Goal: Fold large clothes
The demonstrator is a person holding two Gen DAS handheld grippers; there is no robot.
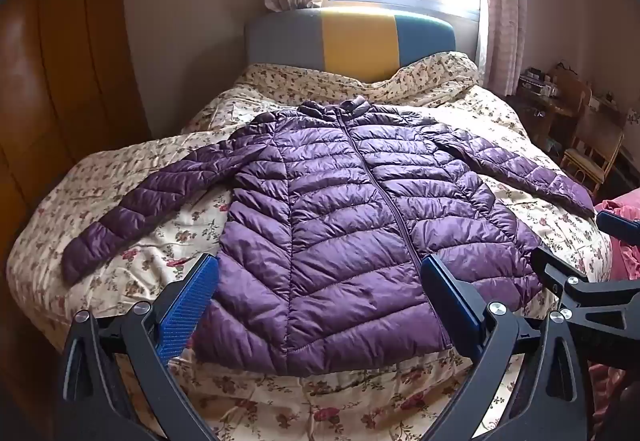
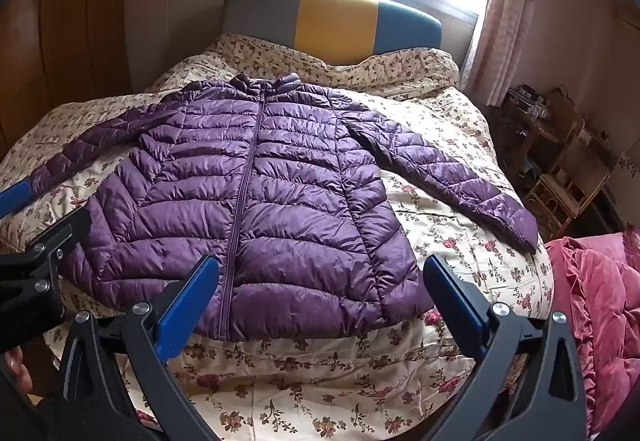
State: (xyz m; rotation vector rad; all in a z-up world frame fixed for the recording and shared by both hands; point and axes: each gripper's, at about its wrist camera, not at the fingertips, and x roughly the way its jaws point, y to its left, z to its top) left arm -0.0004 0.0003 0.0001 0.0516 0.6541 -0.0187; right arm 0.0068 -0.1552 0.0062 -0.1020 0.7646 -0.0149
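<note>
Jacket (image 1: 352,209) flat on bed (image 1: 280,393), front up, zipped, collar toward headboard (image 1: 352,37), both sleeves spread out to the sides. No fold made yet, as far as either view shows; whole task looks ahead: sleeves in, sides over, hem up. Left gripper (image 1: 320,273) hangs over the hem near the jacket's left corner, fingers spread wide, gripping nothing. Right gripper (image 2: 320,273) likewise spread and empty, above the hem's other half. Pink blanket (image 2: 596,305) beside the bed, apart from the jacket.
</note>
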